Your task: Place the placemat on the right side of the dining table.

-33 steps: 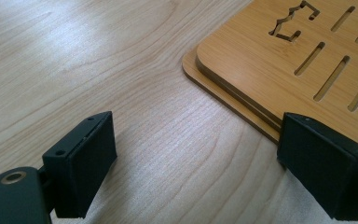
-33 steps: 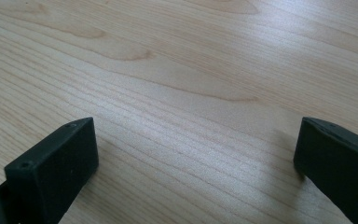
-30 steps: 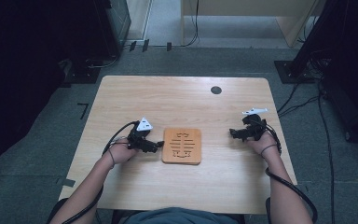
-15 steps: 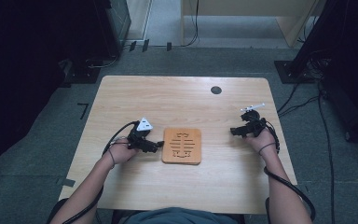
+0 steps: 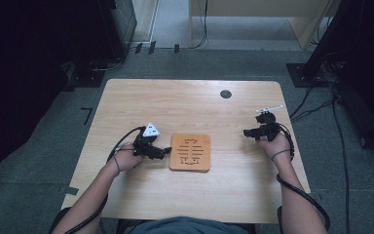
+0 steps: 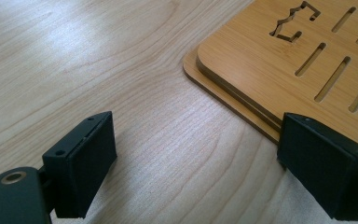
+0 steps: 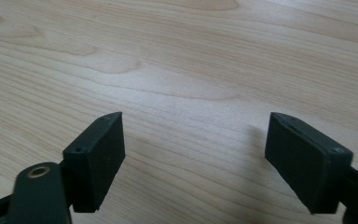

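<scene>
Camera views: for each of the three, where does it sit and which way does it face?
High view: above the person's side, looking forward and down on the table; both forearms, left hand-held gripper, right hand-held gripper.
Left gripper view: rides the left hand-held gripper, low over the wood, facing the slotted wooden board's corner; its open jaws show.
Right gripper view: rides the right hand-held gripper, facing bare tabletop between jaws that have just been closing, nothing between them.
Shared: high and left gripper views both show the board.
</scene>
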Tool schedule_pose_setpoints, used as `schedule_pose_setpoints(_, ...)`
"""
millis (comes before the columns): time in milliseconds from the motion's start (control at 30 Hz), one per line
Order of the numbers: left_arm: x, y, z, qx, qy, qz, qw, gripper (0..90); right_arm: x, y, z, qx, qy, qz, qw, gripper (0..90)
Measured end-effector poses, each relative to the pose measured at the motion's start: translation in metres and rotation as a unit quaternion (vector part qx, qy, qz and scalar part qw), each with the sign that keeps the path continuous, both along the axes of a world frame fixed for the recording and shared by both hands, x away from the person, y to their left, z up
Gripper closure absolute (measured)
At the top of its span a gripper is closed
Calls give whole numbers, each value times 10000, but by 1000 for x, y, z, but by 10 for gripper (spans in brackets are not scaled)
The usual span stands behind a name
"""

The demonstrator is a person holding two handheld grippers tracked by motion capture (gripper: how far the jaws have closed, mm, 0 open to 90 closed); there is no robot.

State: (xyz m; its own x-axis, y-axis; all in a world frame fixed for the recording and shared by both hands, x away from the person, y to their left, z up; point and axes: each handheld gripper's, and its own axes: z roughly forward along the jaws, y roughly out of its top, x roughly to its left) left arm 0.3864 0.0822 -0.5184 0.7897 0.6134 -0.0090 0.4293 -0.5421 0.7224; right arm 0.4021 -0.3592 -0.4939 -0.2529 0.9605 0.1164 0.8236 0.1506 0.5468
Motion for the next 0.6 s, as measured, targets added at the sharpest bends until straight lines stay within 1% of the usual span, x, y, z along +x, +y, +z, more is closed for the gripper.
schedule_pose_setpoints(33,0,0,0,1,-1,0,10000,106,0,1,0,22,28,24,10000,231)
schedule_pose_setpoints(133,0,0,0,2,-2,0,10000,106,-1,5,0,50,47,99,9999,234)
schedule_pose_setpoints(233,0,0,0,2,-2,-1,10000,106,-1,8,0,62,-38,181,9998,234)
schedule_pose_setpoints(333,0,0,0,-3,0,-1,10000,106,-2,11,1,117,-76,236,9996,259)
schedule_pose_setpoints(500,0,0,0,-1,-2,-2,10000,106,-3,15,3,75,-122,361,9992,271)
schedule_pose_setpoints(600,0,0,0,2,-3,-3,10000,106,-3,17,3,54,-108,396,9991,272)
